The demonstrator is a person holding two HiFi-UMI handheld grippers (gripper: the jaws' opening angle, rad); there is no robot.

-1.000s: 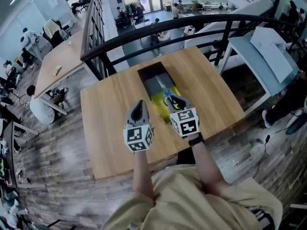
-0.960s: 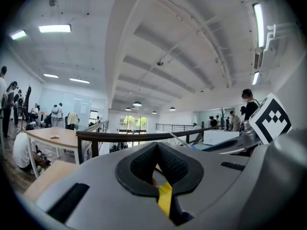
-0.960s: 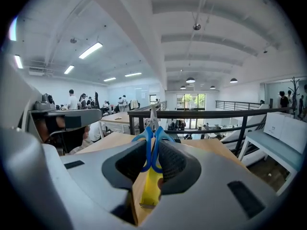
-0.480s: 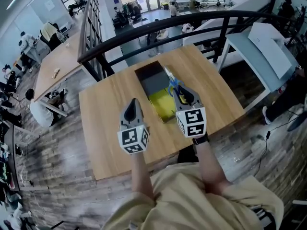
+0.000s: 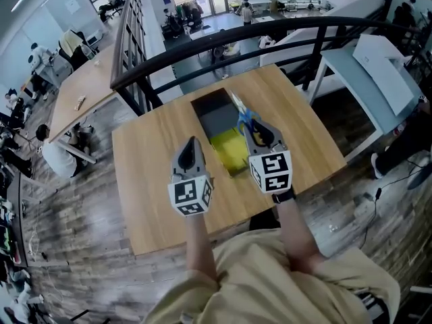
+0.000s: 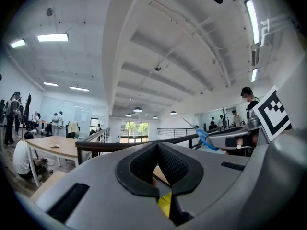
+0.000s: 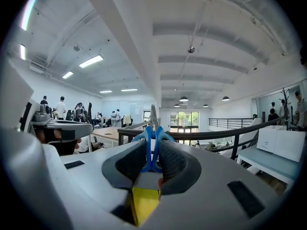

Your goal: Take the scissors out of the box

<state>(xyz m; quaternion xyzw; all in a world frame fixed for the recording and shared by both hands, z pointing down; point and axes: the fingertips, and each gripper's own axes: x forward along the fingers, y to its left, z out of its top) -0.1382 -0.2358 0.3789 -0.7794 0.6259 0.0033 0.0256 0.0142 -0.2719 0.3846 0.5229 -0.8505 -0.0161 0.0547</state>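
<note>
Moved since a second ago: right gripper (image 5: 258,135), lifted up out of the box (image 5: 202,106), scissors (image 5: 243,117) with it. We record its fingers clamped on the blue handles, with the blades jutting beyond the fingertips, over the box. Left gripper (image 5: 189,155): fingertips together, nothing between them, the box just beyond and to their right.
</note>
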